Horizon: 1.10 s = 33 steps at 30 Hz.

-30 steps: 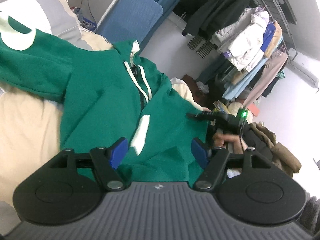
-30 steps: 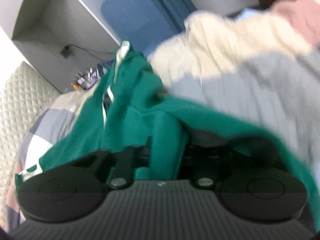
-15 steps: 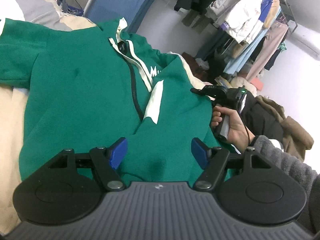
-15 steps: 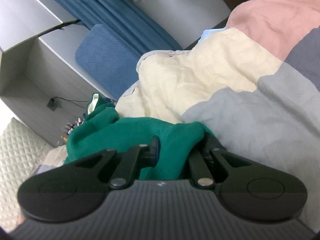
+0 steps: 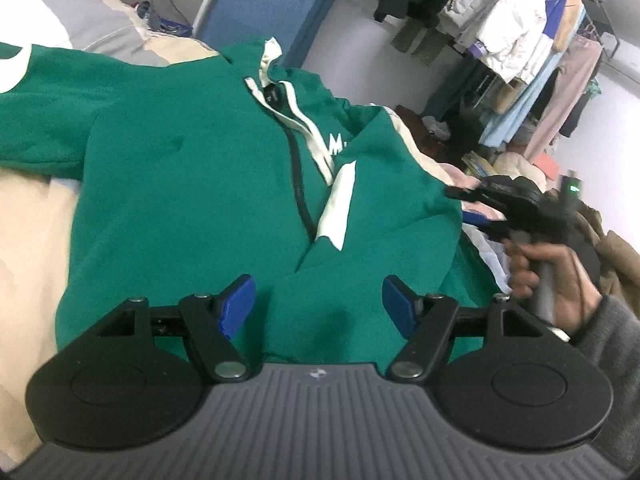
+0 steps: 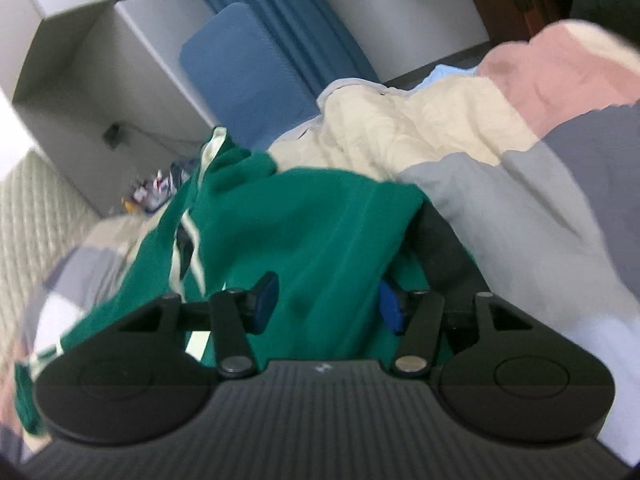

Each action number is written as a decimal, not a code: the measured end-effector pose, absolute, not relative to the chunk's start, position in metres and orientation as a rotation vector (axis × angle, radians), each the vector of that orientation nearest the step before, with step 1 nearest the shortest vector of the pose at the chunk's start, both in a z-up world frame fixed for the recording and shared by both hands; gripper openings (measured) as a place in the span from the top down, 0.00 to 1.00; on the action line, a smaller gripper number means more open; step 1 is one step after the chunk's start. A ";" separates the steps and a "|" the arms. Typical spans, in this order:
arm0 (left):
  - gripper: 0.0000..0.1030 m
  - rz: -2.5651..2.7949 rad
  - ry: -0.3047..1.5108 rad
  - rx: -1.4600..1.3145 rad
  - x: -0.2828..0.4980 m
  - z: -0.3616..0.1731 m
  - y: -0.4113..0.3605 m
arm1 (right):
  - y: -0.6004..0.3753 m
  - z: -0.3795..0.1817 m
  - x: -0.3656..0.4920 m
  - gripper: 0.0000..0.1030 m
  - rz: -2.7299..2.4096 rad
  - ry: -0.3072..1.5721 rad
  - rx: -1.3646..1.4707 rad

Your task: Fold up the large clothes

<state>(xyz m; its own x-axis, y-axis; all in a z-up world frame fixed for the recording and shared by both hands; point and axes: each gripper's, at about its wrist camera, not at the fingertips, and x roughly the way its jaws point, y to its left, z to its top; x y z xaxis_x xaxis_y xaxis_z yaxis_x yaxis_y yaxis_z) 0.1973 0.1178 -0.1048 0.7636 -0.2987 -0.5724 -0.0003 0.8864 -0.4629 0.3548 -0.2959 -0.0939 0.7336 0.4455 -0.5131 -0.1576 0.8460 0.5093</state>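
Hovering low over the near hem of the garment, the left gripper [image 5: 318, 302] is standing with its blue-padded jaws spread wide, nothing between them but the cloth lying below. The green zip-front hooded sweatshirt with cream trim [image 5: 192, 200] is lying face up and spread across the bed's patchwork quilt of cream, grey and pink panels [image 6: 500, 184], its hood end pointing away toward the blue padded headboard panel [image 5: 260, 0]. One sleeve is lying folded across the chest, a white patch showing on it beside the dark zip; the other sleeve is stretching out to the picture's left. Beside the sweatshirt's right edge, in the left wrist view, the right gripper [image 5: 476, 208] is being held by a person's hand [image 5: 548, 276] in a grey knitted sleeve [image 5: 616, 344]. In the right wrist view, blurred with motion, the right gripper [image 6: 328, 306] is opening its jaws; a fold of the green cloth is lying between the blue pads [image 6: 266, 300], apart from the left-hand pad, while contact at the other pad cannot be made out. Farther off, a rack of hanging clothes in white, pale blue and beige [image 5: 520, 40] is standing against the far wall.
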 end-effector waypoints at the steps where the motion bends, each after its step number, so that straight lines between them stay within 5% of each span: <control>1: 0.28 -0.164 0.693 -0.472 0.196 -0.106 0.119 | -0.295 -0.091 0.343 0.45 0.348 0.670 0.439; 12: 0.28 -0.136 0.738 -0.526 0.186 -0.117 0.125 | -0.244 -0.069 0.227 0.45 0.449 0.777 0.381; 18: 0.28 -0.137 0.705 -0.596 0.183 -0.117 0.138 | -0.197 -0.106 0.187 0.46 0.532 0.913 0.479; 20: 0.28 -0.142 0.682 -0.615 0.182 -0.115 0.141 | -0.181 -0.120 0.183 0.49 0.518 0.974 0.425; 22: 0.28 -0.159 0.666 -0.621 0.180 -0.112 0.141 | -0.174 -0.121 0.180 0.79 0.519 0.958 0.377; 24: 0.28 -0.179 0.651 -0.622 0.178 -0.109 0.140 | -0.180 -0.113 0.177 0.91 0.515 0.928 0.380; 33: 0.28 -0.264 0.682 -0.531 0.177 -0.117 0.099 | -0.189 -0.101 0.156 0.94 0.420 0.947 0.217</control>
<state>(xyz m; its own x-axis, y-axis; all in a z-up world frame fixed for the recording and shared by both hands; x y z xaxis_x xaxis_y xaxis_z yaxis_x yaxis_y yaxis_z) 0.1767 0.0993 -0.1166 0.7501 -0.3990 -0.5274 0.0605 0.8355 -0.5461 0.1564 -0.1892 -0.1011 0.5116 0.4393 -0.7384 -0.2519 0.8983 0.3599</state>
